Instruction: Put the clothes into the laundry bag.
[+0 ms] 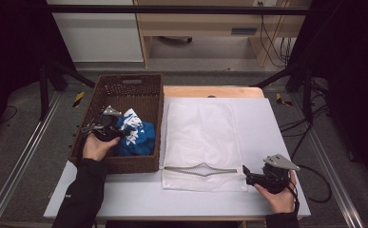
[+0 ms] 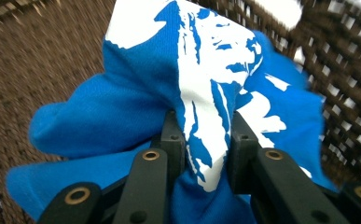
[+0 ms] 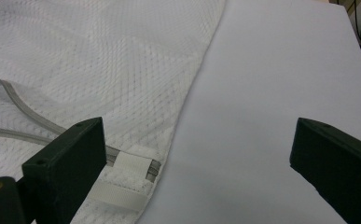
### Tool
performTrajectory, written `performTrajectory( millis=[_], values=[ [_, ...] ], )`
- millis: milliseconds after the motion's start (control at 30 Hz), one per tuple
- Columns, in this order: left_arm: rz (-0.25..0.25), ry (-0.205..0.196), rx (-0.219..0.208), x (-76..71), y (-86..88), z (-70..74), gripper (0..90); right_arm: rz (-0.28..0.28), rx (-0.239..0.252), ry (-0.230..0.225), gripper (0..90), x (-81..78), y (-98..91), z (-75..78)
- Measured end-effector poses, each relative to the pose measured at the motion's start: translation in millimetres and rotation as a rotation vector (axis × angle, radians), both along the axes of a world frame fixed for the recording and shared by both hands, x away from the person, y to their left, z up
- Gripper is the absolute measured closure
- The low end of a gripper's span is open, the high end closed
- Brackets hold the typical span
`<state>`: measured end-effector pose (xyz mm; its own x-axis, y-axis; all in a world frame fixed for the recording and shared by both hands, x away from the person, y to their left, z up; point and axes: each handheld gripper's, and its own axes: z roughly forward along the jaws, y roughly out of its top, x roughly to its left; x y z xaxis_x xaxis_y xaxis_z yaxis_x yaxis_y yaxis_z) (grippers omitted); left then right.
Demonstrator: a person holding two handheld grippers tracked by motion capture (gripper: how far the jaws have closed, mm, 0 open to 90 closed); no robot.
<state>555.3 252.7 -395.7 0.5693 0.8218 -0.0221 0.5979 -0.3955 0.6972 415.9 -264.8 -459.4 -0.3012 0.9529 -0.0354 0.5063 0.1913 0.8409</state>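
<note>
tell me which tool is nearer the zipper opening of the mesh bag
Right: the right tool sits at the mesh bag zipper's end; the left tool is in the basket.

Basket walls (image 1: 155, 102) hem the blue cloth (image 1: 136, 137); table right (image 1: 267, 137) open.
</note>
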Motion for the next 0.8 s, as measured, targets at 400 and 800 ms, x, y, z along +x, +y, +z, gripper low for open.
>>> performTrajectory(
  millis=[400,800],
  values=[
    [0.076,-0.172,-0.155,-9.4,14.5,25.4,73.1,-0.005,0.002,-0.002,4.4,0.2,-0.4,-0.3],
    [0.138,-0.336,-0.264,-38.9,23.2,65.7,73.1,-0.015,0.007,-0.014,4.6,-1.2,-2.7,2.6]
  ],
)
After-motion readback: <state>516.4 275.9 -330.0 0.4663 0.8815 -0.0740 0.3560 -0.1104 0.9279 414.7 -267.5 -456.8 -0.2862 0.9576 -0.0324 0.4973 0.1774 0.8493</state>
